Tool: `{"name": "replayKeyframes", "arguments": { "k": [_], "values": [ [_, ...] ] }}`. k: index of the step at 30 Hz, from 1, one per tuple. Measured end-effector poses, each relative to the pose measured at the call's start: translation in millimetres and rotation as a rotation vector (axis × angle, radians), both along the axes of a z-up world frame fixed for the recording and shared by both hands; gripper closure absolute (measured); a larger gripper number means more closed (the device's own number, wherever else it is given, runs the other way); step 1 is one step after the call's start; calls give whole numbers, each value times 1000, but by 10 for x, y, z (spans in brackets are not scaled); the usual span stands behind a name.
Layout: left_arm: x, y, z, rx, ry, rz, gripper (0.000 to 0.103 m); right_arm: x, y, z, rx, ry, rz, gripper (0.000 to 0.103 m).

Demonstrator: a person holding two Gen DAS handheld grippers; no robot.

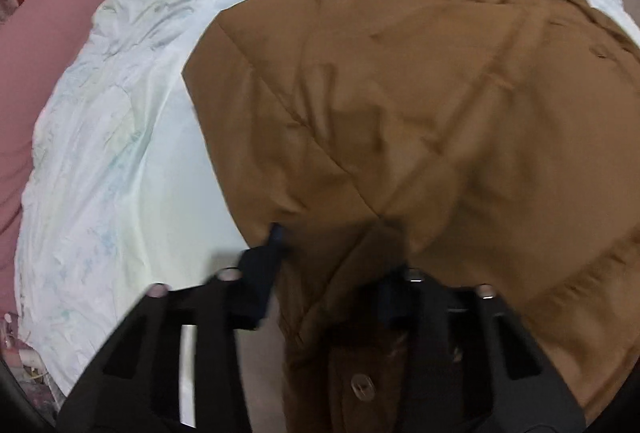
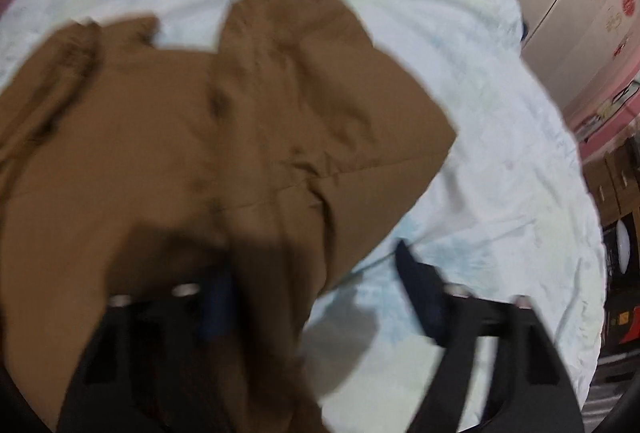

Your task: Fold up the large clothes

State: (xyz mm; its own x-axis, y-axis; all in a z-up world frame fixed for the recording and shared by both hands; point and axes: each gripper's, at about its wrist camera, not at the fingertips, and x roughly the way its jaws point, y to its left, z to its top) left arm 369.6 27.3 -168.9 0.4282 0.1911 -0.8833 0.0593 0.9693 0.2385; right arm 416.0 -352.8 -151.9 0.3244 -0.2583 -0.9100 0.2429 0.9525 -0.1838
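brown coat on the bed, fold barely begun

one bed [image 1: 132, 137], covered in a pale, creased sheet, fills most of both views. a pink wall [image 1: 48, 45] runs along its far left side in the left wrist view, and one pale cabinet [image 2: 572, 5] with red stickers stands off the right side in the right wrist view.

one large brown coat [image 1: 400, 105] lies on the sheet, rumpled and only loosely spread, its near end gathered up toward the cameras. the right wrist view shows what looks like a sleeve or flap [image 2: 304, 45] reaching away across the bed. no clean crease or stacked layer shows, so i judge the folding to be at an early stage: the coat is taken up, and the flattening and all the folds are left to do.

two tongs are in play. the left tongs [image 1: 332, 253] stand spread, with coat fabric bunched between the fingers; whether they truly grip it i cannot tell. the right tongs [image 2: 312, 273] also stand spread wide, one finger under the coat's edge and the other out over bare sheet, pinching nothing that i can see.

one button [image 1: 362, 387] shows on the coat's near edge, low in the left wrist view.
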Motion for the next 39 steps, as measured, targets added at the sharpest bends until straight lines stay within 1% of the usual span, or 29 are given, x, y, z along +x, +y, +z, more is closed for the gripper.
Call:
{"name": "replayKeyframes", "arguments": {
  "k": [1, 2, 3, 5, 7, 9, 10, 11, 12, 13, 14, 16, 17, 18, 19, 20, 21, 22, 23, 24, 25, 26, 28, 30, 33, 35, 36, 38, 39],
  "values": [
    [48, 23, -25, 14, -2, 11, 87, 35, -26, -73, 1, 16, 10, 61],
    [106, 66, -32, 26, -7, 27, 90, 34, -30, -59, -21, 10, 29, 71],
    [153, 126, -11, 36, -17, 47, 92, -7, -64, 19, -47, -13, 20, 81],
    [233, 238, 59, 81, -46, 72, 94, -104, -148, 147, -79, -49, -1, 86],
    [367, 432, 173, 128, -79, 99, 95, -238, -239, 285, -128, -78, -10, 87],
    [506, 613, 309, 92, -100, 113, 95, -340, -265, 405, -135, -103, -16, 87],
    [590, 686, 398, 75, -112, 117, 95, -417, -227, 514, -170, -124, -19, 87],
    [693, 733, 521, 74, -135, 117, 95, -506, -176, 640, -221, -149, -30, 91],
    [768, 744, 607, 85, -159, 117, 95, -573, -159, 746, -225, -176, -43, 91],
    [849, 743, 661, 99, -180, 115, 95, -577, -190, 763, -199, -186, -56, 91],
    [991, 744, 646, 111, -169, 111, 95, -543, -205, 748, -184, -177, -62, 91],
    [1151, 749, 554, 86, -131, 113, 95, -388, -151, 666, -233, -145, -41, 92],
    [1183, 738, 476, 84, -108, 106, 94, -303, -100, 595, -261, -122, -13, 92],
    [1167, 726, 417, 86, -96, 99, 93, -270, -114, 523, -260, -92, 1, 91],
    [1137, 710, 374, 85, -88, 93, 91, -259, -102, 444, -219, -58, 12, 90],
    [1070, 708, 350, 78, -85, 93, 89, -259, -102, 444, -219, -58, 12, 86],
    [1004, 718, 350, 61, -89, 91, 86, -274, -90, 435, -192, -49, 14, 79],
    [979, 733, 345, 51, -89, 90, 75, -339, -79, 475, -189, -58, 10, 69],
    [917, 745, 366, 40, -92, 86, 67, -420, -56, 520, -181, -79, 6, 44],
    [845, 746, 383, 33, -96, 76, 47, -545, -26, 584, -166, -108, 0, 24],
    [771, 755, 393, 29, -101, 66, 34, -639, -26, 634, -158, -123, 0, 22],
    [672, 756, 427, 20, -106, 51, 32, -823, 29, 702, -132, -153, 11, 22],
    [520, 750, 469, -5, -100, 29, 31, -1007, 61, 716, -97, -158, 26, 22],
    [311, 744, 507, -49, -88, 27, 31, -1253, 121, 683, -64, -140, 36, 22],
    [-150, 694, 612, -166, -88, 17, 31, -1688, 329, 633, -51, -155, 61, 22],
    [-507, 552, 594, -191, -81, -9, 26, -1990, 401, 650, -10, -177, 54, 22],
    [-685, 503, 549, -193, -74, -22, 23, -2116, 430, 638, 27, -181, 41, 20],
    [-941, 389, 473, -210, -46, -50, 21, -2340, 485, 549, 107, -166, 11, 18],
    [-1088, 332, 419, -238, -27, -58, 19, -2408, 502, 513, 130, -158, 7, 18]
  ]
}}
